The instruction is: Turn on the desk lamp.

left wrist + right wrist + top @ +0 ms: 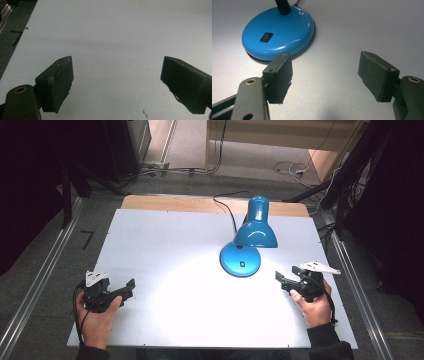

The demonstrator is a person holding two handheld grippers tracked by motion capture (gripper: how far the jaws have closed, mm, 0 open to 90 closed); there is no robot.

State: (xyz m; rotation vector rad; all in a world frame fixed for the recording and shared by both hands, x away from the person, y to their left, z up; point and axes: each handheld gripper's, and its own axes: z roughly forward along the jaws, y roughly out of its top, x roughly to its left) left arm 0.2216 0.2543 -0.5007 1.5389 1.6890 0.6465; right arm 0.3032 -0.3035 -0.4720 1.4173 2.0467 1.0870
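High view: right gripper (282, 279), jaws apart, near blue lamp (248, 237).

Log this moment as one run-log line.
scene: blue desk lamp lit on white table | left gripper: open, empty | right gripper: open, empty, near lamp base

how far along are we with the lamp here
Already done, it seems: the blue desk lamp throws a bright pool of light on the white table. In hand: the right gripper is open and empty, close to the lamp base with its black rocker switch. The left gripper is open over bare table. Left: any contact with the lamp.
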